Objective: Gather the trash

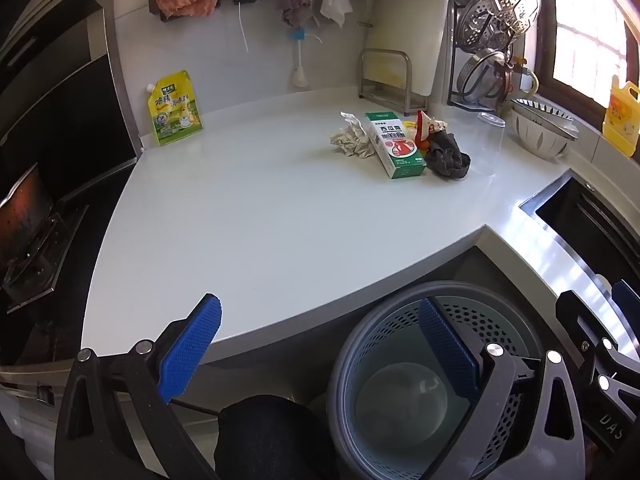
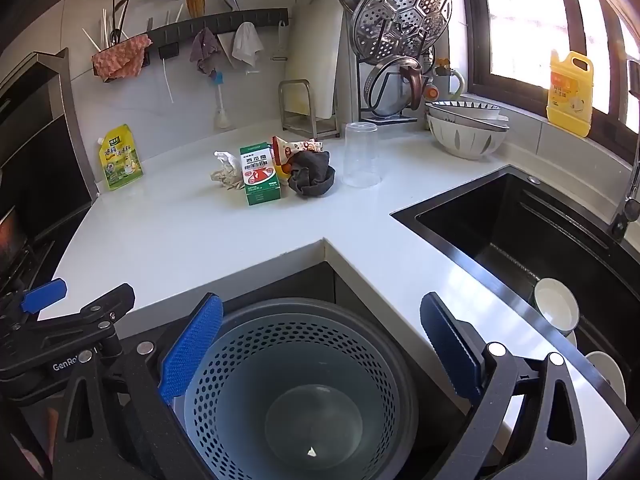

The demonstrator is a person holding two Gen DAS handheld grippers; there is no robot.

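1. The left gripper (image 1: 318, 344) stands wide open with nothing between its blue pads, hanging over the front edge of the white bench (image 1: 248, 216).
2. The right gripper (image 2: 320, 344) is likewise spread wide and empty, just to the right of the left one, directly above the bin.
3. The perforated grey bin (image 2: 304, 360) sits below the bench edge, under the right gripper and below the left gripper's right finger. Its bottom looks nearly bare; only one small pale scrap (image 2: 311, 452) shows there.
4. The trash lies in a tight cluster on the bench, well ahead of both grippers: a crumpled paper wad (image 2: 225, 174), a green and white carton (image 2: 260, 174) lying flat and touching it, a red and white wrapper (image 2: 294, 148) behind the carton, and a dark crumpled cloth (image 2: 312, 176) at the carton's right.
5. A clear plastic cup (image 2: 361, 156) stands upside down just right of the dark cloth, apparently empty.
6. A yellow spout pouch (image 2: 119, 158) stands upright far ahead to the left, against the wall.
7. To the right of the right gripper, the black sink (image 2: 520, 236) holds a pale bowl (image 2: 557, 306) near its front; another pale dish edge shows below it.
8. Stacked bowls (image 2: 466, 128) sit on the bench beyond the sink; a yellow jug (image 2: 570, 92) stands on the window ledge.
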